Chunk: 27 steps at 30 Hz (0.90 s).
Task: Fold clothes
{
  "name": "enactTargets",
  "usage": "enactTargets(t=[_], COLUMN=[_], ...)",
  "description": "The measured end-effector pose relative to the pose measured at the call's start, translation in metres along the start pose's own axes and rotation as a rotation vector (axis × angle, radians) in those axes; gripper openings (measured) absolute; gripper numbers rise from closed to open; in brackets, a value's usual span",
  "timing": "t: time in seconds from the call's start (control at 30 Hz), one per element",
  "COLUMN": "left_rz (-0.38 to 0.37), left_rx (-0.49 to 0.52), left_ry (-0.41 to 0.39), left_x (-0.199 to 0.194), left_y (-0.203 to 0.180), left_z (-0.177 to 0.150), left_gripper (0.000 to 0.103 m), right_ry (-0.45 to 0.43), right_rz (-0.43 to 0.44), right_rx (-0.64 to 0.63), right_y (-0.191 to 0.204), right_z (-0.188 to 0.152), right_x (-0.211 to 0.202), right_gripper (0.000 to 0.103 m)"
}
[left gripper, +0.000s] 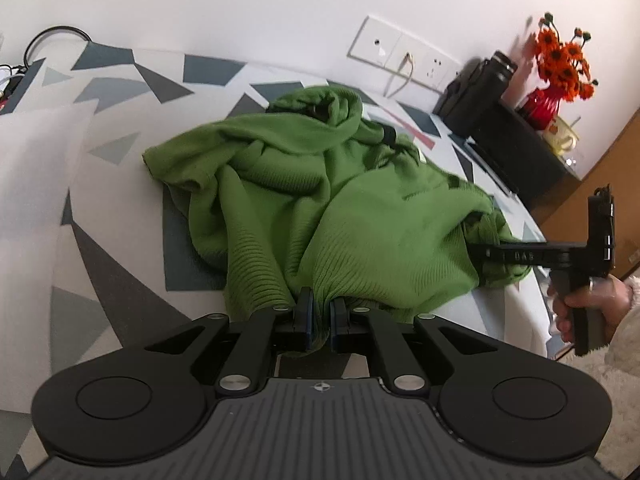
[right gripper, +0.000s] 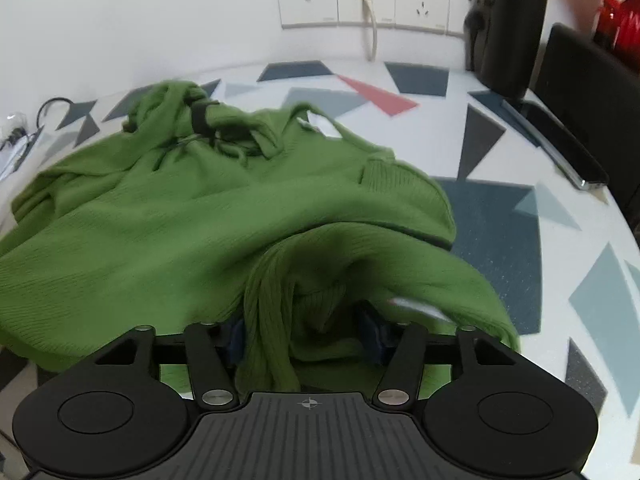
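Left wrist view: my left gripper (left gripper: 320,312) pinches green sweater (left gripper: 320,200) hem, anchoring it | right gripper (right gripper: 308,332) spread, ribbed fabric loose between jaws | sweater bunched on patterned table (right gripper: 500,220), near wall sockets (right gripper: 372,0), unfolded.

We see a green ribbed knit sweater (left gripper: 344,216), soft and matt, on a smooth geometric-patterned tablecloth (right gripper: 520,208); the black flask (right gripper: 512,28) looks like matt metal, perhaps.

1. Soft, even, bright light; faint shadows lie under the green sweater (left gripper: 320,200).
2. Fisheye curvature bends the edges, and the corners go dark.
3. In the right wrist view the near folds are motion-blurred.
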State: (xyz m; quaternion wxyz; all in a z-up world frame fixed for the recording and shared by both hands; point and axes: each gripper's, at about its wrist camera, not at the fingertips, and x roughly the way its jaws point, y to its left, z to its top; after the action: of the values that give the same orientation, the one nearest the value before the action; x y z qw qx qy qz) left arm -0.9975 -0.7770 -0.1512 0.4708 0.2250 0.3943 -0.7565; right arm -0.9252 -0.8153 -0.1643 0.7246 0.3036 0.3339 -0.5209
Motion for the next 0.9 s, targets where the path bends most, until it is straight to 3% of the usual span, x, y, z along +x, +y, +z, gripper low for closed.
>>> enactTargets(t=[0.1,0.17,0.33,0.47,0.6,0.67,0.7,0.9], left_rz=[0.000,-0.003,-0.040,-0.101,-0.130,-0.142,-0.146,-0.168], left_rx=[0.015,0.039,0.177,0.247,0.290,0.301,0.302,0.284], left_ry=[0.048,0.092,0.243,0.312,0.335,0.340,0.343,0.359], left_x=[0.007,0.013,0.036,0.059,0.076,0.080,0.081,0.087], left_y=[-0.002,-0.005,-0.025,-0.048,-0.067,-0.070,-0.071,-0.067], left_z=[0.001,0.002,0.008,0.011,0.012,0.013,0.013,0.017], left_gripper=[0.008,0.008,0.008,0.008,0.008,0.009,0.009,0.009], right_ry=[-0.013,-0.017,-0.001,-0.015,-0.043,-0.066,-0.077,-0.075], right_rz=[-0.013,-0.021,-0.077,-0.139,-0.172,-0.158,-0.153,-0.099], right_rx=[-0.031,-0.036,-0.015,0.001,0.060,0.082,0.084,0.058], right_y=[-0.001,-0.006,-0.030,-0.050,-0.057,-0.056,-0.054,-0.035], right_z=[-0.004,-0.005,0.009,0.031,0.042,0.041,0.039,0.025], right_x=[-0.002,-0.003,0.002,0.017,0.017,0.007,0.001,-0.016], right_gripper=[0.039,0.023,0.022,0.024,0.037,0.063,0.067,0.069])
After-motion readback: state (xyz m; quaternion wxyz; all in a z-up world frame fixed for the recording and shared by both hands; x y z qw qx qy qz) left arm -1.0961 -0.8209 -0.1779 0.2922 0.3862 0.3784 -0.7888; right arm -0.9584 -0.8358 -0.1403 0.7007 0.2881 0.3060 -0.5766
